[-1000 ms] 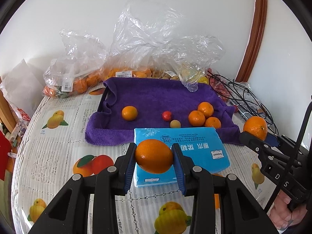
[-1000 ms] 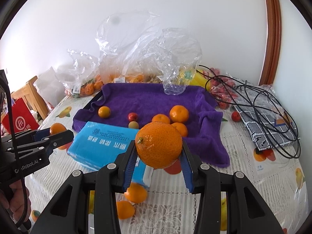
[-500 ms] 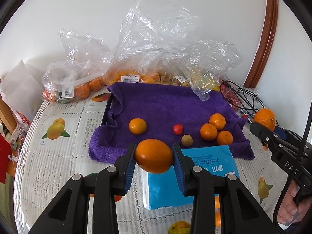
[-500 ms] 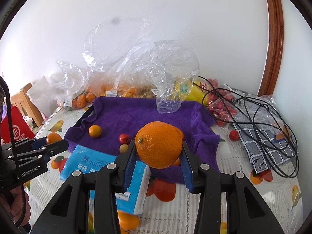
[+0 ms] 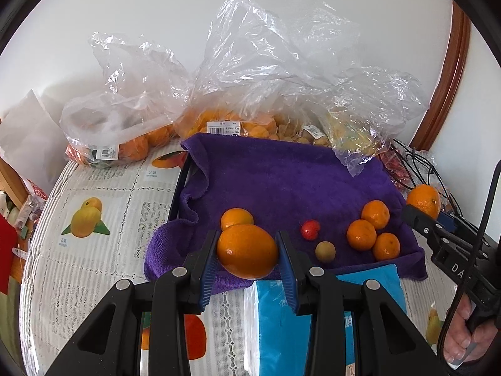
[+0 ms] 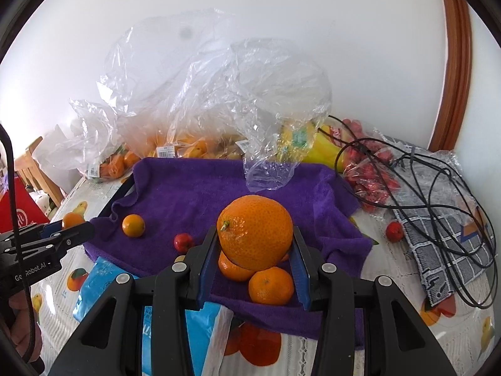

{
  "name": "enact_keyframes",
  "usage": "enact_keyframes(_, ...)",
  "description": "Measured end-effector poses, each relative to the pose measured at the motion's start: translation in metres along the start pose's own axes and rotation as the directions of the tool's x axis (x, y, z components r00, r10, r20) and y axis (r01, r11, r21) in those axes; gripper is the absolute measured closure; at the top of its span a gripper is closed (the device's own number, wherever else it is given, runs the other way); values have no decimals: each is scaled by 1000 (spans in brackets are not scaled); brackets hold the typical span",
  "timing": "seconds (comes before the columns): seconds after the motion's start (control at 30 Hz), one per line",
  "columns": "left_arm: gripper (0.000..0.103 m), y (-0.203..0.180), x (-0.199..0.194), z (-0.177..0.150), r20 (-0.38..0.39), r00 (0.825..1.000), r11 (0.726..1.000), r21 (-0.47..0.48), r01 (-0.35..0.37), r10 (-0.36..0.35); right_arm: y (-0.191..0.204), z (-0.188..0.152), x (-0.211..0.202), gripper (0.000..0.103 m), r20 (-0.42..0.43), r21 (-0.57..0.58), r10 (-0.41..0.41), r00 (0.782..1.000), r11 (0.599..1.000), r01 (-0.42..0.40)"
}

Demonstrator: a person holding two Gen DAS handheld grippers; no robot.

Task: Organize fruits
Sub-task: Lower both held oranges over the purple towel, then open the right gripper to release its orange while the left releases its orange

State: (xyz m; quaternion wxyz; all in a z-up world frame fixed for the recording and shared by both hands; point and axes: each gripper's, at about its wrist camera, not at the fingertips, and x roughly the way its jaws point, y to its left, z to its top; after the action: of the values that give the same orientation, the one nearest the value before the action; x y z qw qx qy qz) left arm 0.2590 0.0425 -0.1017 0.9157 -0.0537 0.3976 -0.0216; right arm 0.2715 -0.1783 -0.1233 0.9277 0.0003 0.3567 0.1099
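Behind the orange (image 6: 255,232) clamped in the right tool (image 6: 255,261), two tangerines (image 6: 233,266) are partly hidden. The blue tissue pack (image 5: 300,329) beneath the left tool (image 5: 247,258) runs off the bottom edge. Fruit inside the crumpled plastic bags (image 5: 250,87) beyond is blurred by film.

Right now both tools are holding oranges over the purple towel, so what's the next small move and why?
Probably lower the left tool slightly and release its orange beside the lone orange on the purple towel. It hangs just above the towel's near edge, and bare cloth lies around that spot.
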Motion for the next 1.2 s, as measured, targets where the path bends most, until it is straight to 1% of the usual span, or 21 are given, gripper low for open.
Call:
enact_keyframes(0.17, 68, -5, 18, 4, -32, 999, 1000, 3, -3, 4, 6, -11, 19, 60, -58, -2, 56, 997, 998, -56)
enact_keyframes(0.33, 68, -9, 32, 8, -53, 999, 1000, -3, -10, 10, 7, -19, 34, 60, -108, 8, 85, 990, 996, -85)
enact_keyframes(0.43, 68, -13, 41, 9, -73, 997, 1000, -7, 1, -2, 7, -21, 40, 60, -138, 17, 109, 984, 994, -108)
enact_keyframes(0.57, 68, -16, 51, 9, -97, 995, 1000, -5, 3, -4, 9, -21, 41, 60, -138, 7, 119, 983, 993, -119)
enact_keyframes(0.73, 68, -15, 61, 9, -111, 994, 1000, -20, 12, -14, 8, -21, 43, 60, -137, 24, 140, 981, 990, -138)
enact_keyframes(0.9, 68, -13, 70, 8, -139, 990, 999, -37, 30, -35, 8, -20, 43, 59, -139, 22, 144, 980, 990, -142)
enact_keyframes(1.2, 67, -14, 66, 10, -135, 990, 999, -38, 22, -27, 7, -18, 40, 57, -121, 33, 150, 981, 989, -147)
